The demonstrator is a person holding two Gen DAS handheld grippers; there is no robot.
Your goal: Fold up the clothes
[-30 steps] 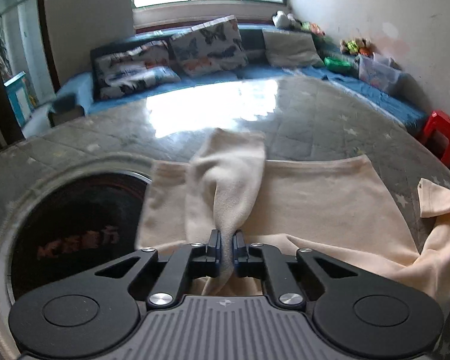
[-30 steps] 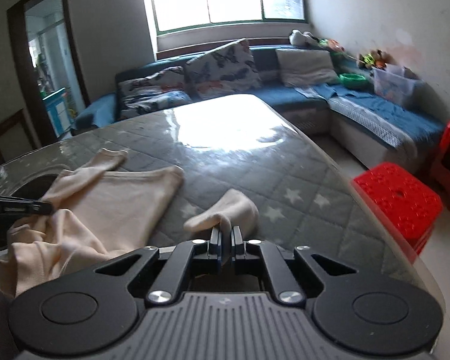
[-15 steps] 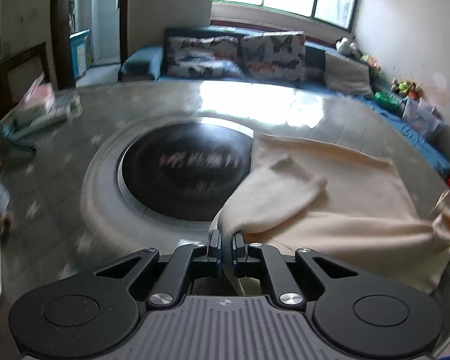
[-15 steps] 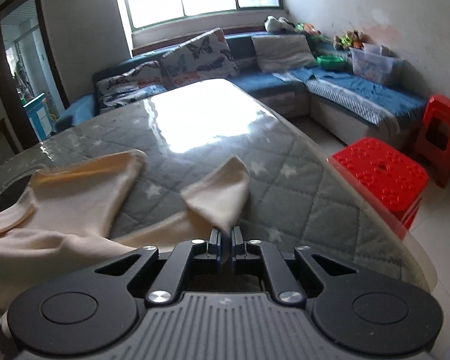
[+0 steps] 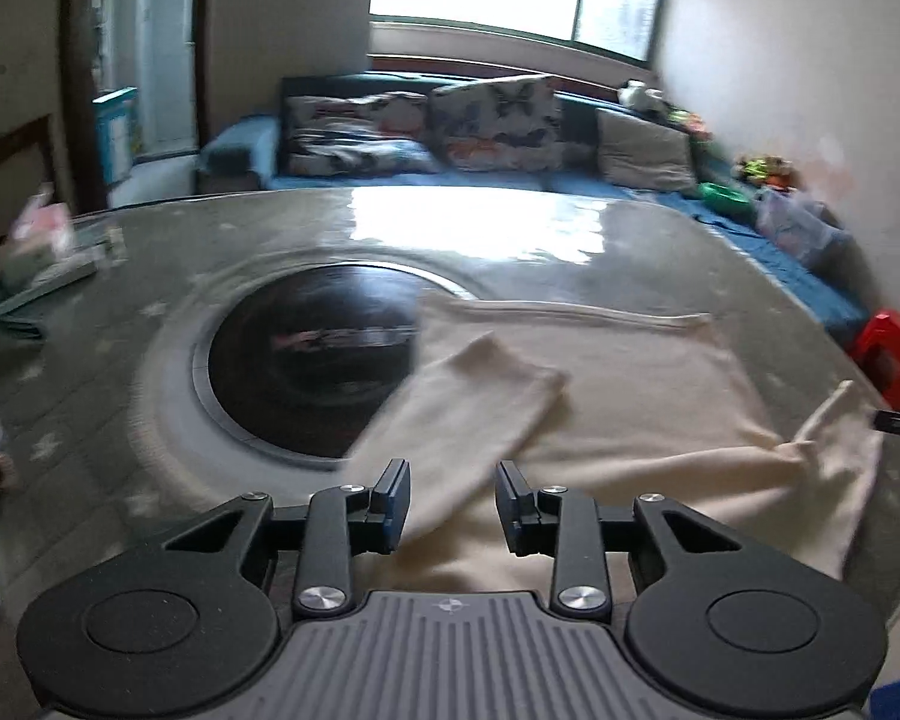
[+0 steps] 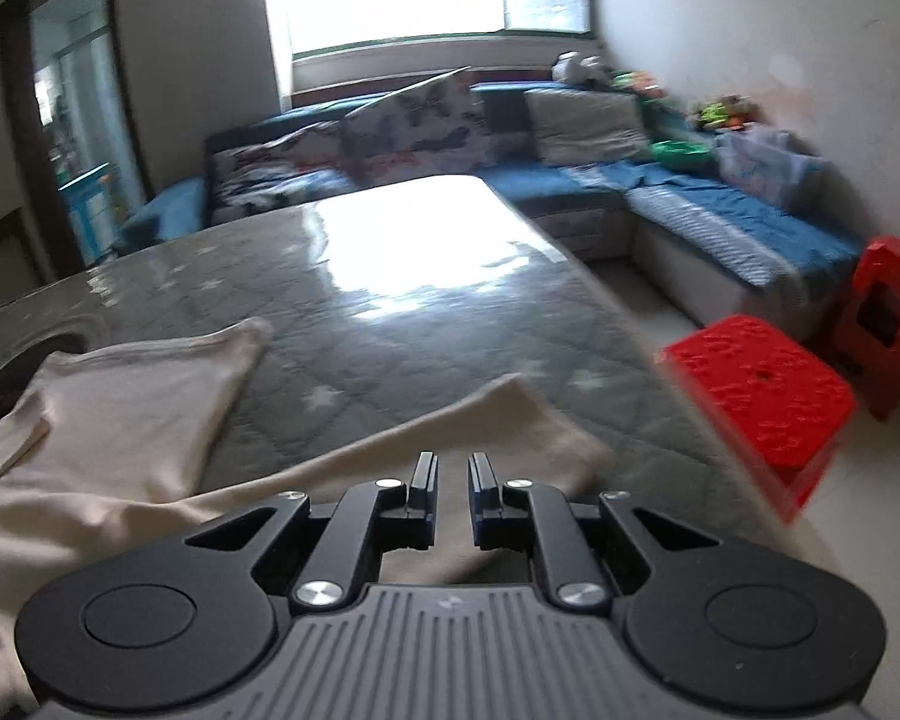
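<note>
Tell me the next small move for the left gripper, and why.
Probably close the left gripper on the sleeve and fold it onto the shirt: its fingers are open, with the sleeve lying loose between them.

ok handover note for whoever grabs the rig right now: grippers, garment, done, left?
Left gripper: open, holding nothing, over the left sleeve.
Right gripper: open, holding nothing, over the right sleeve.
Cream top: lying on the quilted table, partly over the dark round inset.
Done: left sleeve laid over the body.
Left: right sleeve sticks out sideways; body unfolded.
</note>
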